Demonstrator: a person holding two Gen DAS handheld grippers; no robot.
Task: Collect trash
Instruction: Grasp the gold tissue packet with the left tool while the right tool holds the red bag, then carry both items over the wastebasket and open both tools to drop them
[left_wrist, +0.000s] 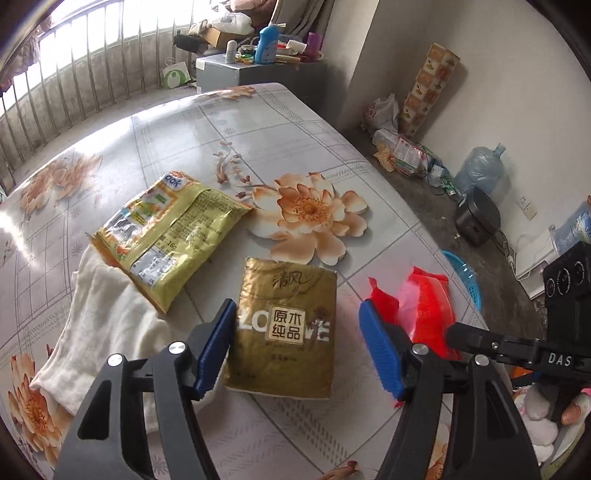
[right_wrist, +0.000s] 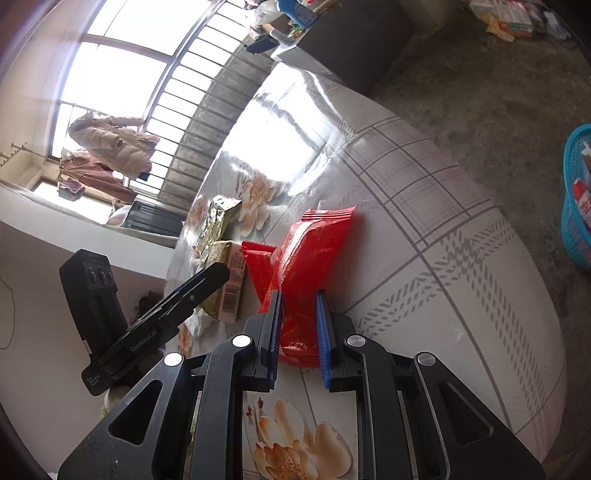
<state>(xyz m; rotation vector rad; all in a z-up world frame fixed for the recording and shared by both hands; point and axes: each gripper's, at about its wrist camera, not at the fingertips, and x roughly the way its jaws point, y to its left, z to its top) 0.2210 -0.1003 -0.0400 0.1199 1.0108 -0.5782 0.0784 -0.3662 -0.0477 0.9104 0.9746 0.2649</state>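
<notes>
A gold tissue pack (left_wrist: 286, 328) lies on the flowered table (left_wrist: 258, 122). My left gripper (left_wrist: 295, 332) is open, its blue pads either side of the pack and just above it. A yellow-green snack bag (left_wrist: 166, 232) lies to the upper left, partly on a white cloth (left_wrist: 107, 325). A red wrapper (left_wrist: 424, 306) lies to the right. In the right wrist view my right gripper (right_wrist: 299, 306) is shut on the red wrapper (right_wrist: 314, 243) at its near end, on the table (right_wrist: 424, 221). The gold pack (right_wrist: 225, 284) and left gripper show to its left.
A blue plastic basket (right_wrist: 578, 195) stands on the floor to the right of the table, also seen past the table edge in the left wrist view (left_wrist: 463, 277). Bottles, bags and a black box lie along the wall. A cluttered cabinet (left_wrist: 236, 70) stands beyond the table.
</notes>
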